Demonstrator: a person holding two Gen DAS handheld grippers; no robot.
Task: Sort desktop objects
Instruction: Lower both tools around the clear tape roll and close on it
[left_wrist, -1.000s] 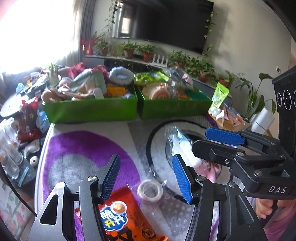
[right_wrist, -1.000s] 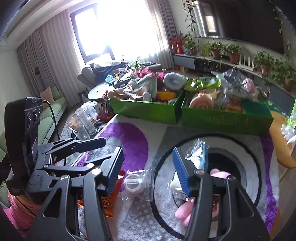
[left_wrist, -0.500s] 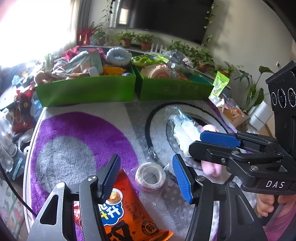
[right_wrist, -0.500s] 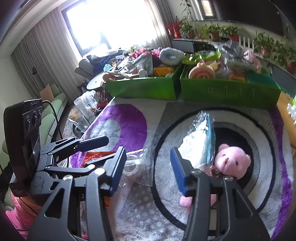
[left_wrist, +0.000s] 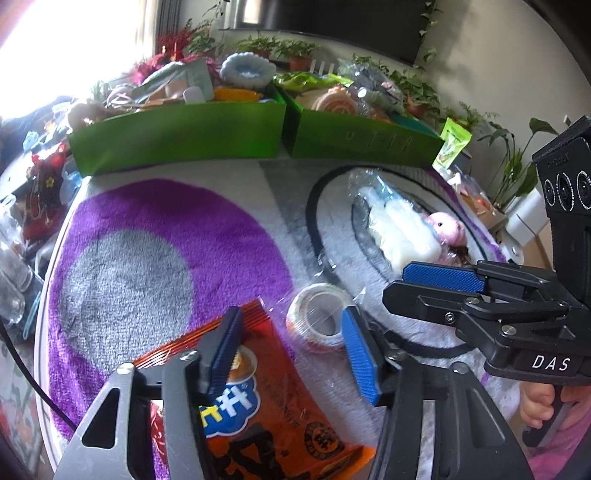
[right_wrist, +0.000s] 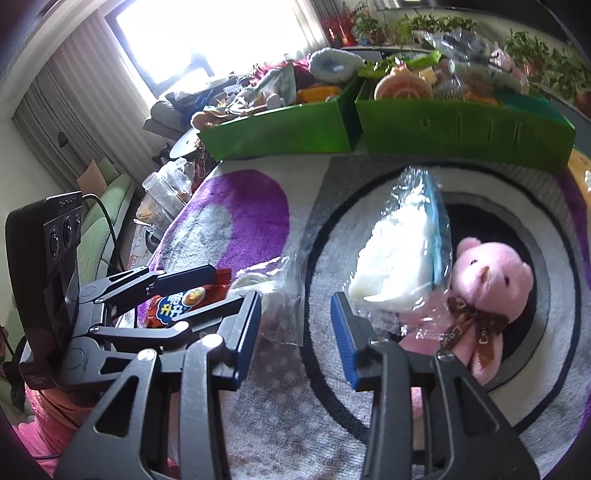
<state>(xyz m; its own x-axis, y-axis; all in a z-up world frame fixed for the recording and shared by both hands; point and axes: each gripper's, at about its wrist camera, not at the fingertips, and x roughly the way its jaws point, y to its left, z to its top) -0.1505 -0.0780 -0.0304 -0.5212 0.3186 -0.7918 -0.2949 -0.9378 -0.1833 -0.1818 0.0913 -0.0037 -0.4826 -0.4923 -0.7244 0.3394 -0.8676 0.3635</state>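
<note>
In the left wrist view, the left gripper (left_wrist: 291, 347) hangs with its jaws spread wide and nothing between them, low over an orange snack packet (left_wrist: 273, 413) and a bagged tape roll (left_wrist: 317, 321) lying side by side on the purple-and-grey rug (left_wrist: 147, 258). Beyond, a clear bag of white stuffing (left_wrist: 399, 232) touches a pink plush bear (left_wrist: 447, 230). Two green bins stand at the rug's far edge: the left bin (left_wrist: 181, 136) is heaped with soft toys and a blue ring cushion, the right bin (left_wrist: 362, 138) with packets and a round peach item.

In the right wrist view, the right gripper (right_wrist: 295, 328) is likewise spread and empty, near the stuffing bag (right_wrist: 399, 258), the bear (right_wrist: 487, 280) just beside it.
</note>
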